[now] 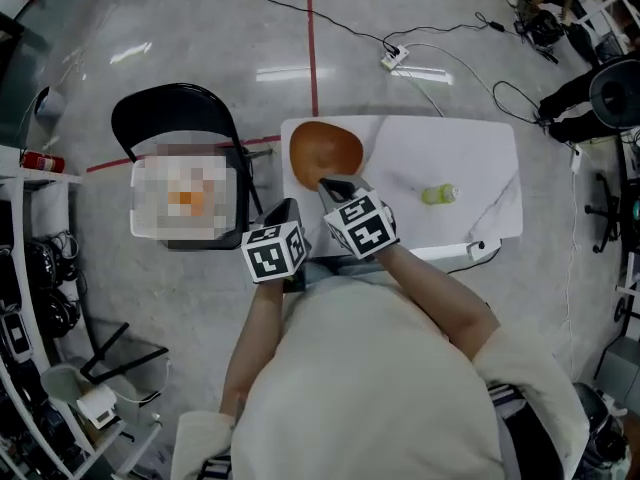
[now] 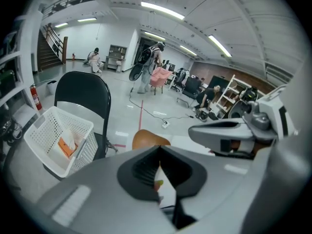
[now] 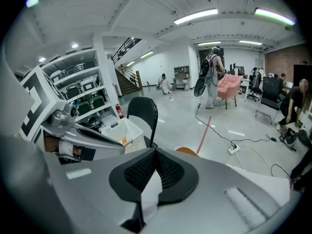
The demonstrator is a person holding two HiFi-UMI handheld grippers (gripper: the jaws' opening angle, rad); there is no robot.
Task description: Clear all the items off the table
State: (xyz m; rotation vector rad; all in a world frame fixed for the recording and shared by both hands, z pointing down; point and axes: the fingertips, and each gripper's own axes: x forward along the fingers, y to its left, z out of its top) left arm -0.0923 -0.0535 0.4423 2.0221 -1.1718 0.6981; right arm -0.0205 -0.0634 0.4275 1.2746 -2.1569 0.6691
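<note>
Head view: a white worktop (image 1: 470, 158) carries a brown bowl (image 1: 325, 151) at its far left corner and a small green object (image 1: 438, 195) toward its right edge, well apart from the bowl. The right claw (image 1: 333, 185) is clenched, and its tip lies over the bowl's near rim. The left claw (image 1: 285, 209), also clenched, sits just off the worktop's left edge. Left of the worktop, a black folding chair (image 1: 170, 108) bears a white basket (image 1: 140, 230).

Left gripper view: the left claw (image 2: 158, 148) has its jaws pressed together with nothing between them. The bowl (image 2: 147, 139) shows beyond them. The basket (image 2: 48, 130) on the chair (image 2: 80, 91) holds something orange (image 2: 66, 147).

Right gripper view: the right claw (image 3: 155, 151) is clenched and empty. A sliver of the bowl (image 3: 187, 151) shows past it, with the chair (image 3: 143, 112) and basket (image 3: 122, 129) further left.
</note>
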